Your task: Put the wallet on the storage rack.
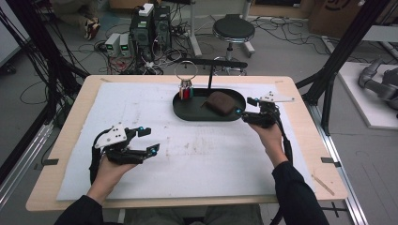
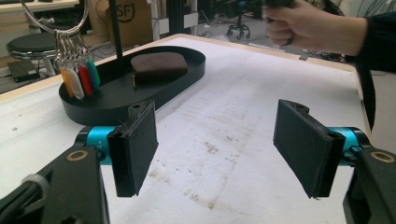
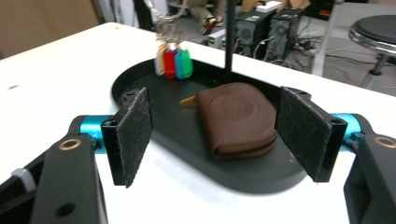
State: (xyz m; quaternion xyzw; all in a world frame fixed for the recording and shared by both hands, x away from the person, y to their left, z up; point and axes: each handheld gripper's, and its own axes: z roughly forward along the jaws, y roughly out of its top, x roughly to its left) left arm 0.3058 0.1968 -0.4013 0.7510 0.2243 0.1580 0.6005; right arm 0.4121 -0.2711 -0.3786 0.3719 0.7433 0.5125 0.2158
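Facing pouch (image 3: 236,121) with right gripper (image 3: 212,135), jaws wide apart, nothing held. Brown pouch flat in black tray (image 1: 187,114), right half, near edge. Key tags (image 3: 173,63) hanging on ring from post (image 3: 229,39), tray's left end. Left gripper (image 2: 217,144) hovering over mat (image 1: 197,154), well apart from tray, jaws wide, empty.

Risks (judged):
- low pads catching tray rim, shoving tray
- soft pouch folding, slipping from pinch
- overreach striking post, swinging tags

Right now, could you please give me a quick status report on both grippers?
Left gripper open over the white mat. Right gripper open at black oval tray, facing brown leather pouch. Nothing between.
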